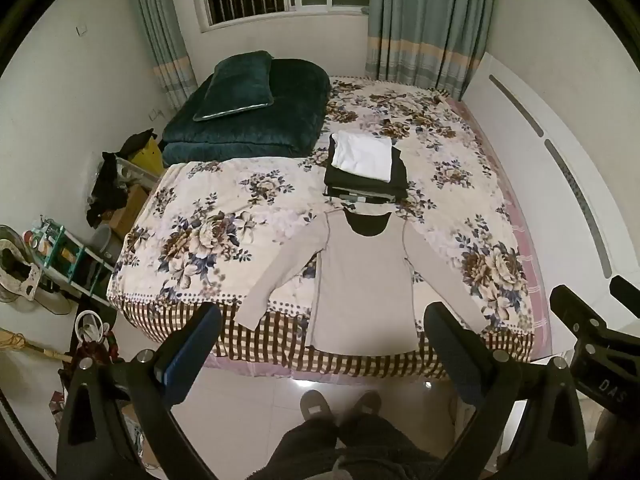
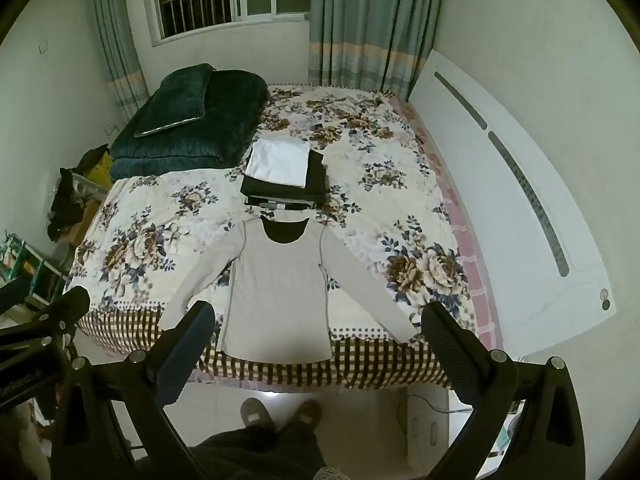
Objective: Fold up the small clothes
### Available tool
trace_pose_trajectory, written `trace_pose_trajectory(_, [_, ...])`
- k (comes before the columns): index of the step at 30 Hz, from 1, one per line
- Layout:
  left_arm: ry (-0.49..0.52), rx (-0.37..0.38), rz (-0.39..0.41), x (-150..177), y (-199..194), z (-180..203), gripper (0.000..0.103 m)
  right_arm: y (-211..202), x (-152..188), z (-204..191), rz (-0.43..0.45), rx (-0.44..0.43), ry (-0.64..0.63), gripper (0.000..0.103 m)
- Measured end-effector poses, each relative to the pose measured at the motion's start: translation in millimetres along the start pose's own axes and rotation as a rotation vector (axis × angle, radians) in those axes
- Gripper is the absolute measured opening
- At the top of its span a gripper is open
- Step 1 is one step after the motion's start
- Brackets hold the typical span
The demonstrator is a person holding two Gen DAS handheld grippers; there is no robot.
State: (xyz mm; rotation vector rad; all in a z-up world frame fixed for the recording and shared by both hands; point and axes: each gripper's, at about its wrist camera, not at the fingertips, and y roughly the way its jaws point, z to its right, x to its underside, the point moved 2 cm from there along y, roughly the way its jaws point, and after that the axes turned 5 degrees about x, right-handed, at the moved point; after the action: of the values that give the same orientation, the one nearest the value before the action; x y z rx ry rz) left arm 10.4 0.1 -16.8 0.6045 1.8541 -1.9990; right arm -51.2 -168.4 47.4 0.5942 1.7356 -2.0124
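Observation:
A light grey long-sleeved shirt lies flat, face up, at the near edge of the bed, sleeves spread out to both sides; it also shows in the right wrist view. Behind it sits a stack of folded clothes, dark items with a white one on top, also in the right wrist view. My left gripper is open and empty, held above the floor in front of the shirt's hem. My right gripper is open and empty, at the same height beside it.
The bed has a floral cover with a checked border. A dark green folded quilt and pillow lie at the far left. A white headboard stands on the right. A cluttered shelf stands left. The person's slippered feet stand on the tiled floor.

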Motion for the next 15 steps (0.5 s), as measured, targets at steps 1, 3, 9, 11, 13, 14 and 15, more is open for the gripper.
trace_pose_trajectory(1, [0.002,-0.003,0.001,0.1,-0.1,0.1,0.103,0.1,0.1,-0.1,-0.004,-0.002,0.0,0.103])
trace_pose_trajectory(3, [0.001,-0.004,-0.004,0.1,0.0,0.2,0.103,0.3,0.0,0.1,-0.011,-0.007,0.003,0.103])
trace_pose_trajectory(9, [-0.001,0.0,-0.005,0.1,0.0,0.0,0.103,0.4,0.0,0.1,-0.008,-0.002,0.001,0.103])
trace_pose_trajectory(11, [-0.004,0.0,-0.005,0.1,0.3,0.0,0.103,0.8,0.1,0.1,-0.009,-0.004,0.0,0.103])
trace_pose_trajectory(13, [-0.004,0.001,-0.005,0.1,0.2,0.3,0.103,0.4,0.1,0.1,-0.01,-0.004,0.0,0.103])
trace_pose_trajectory(14, [-0.005,0.001,-0.005,0.1,0.3,0.8,0.103,0.5,0.0,0.3,-0.009,-0.004,-0.002,0.103])
trace_pose_trajectory(15, [-0.004,0.003,-0.006,0.1,0.4,0.8,0.103,0.5,0.0,0.2,-0.01,-0.003,-0.001,0.103])
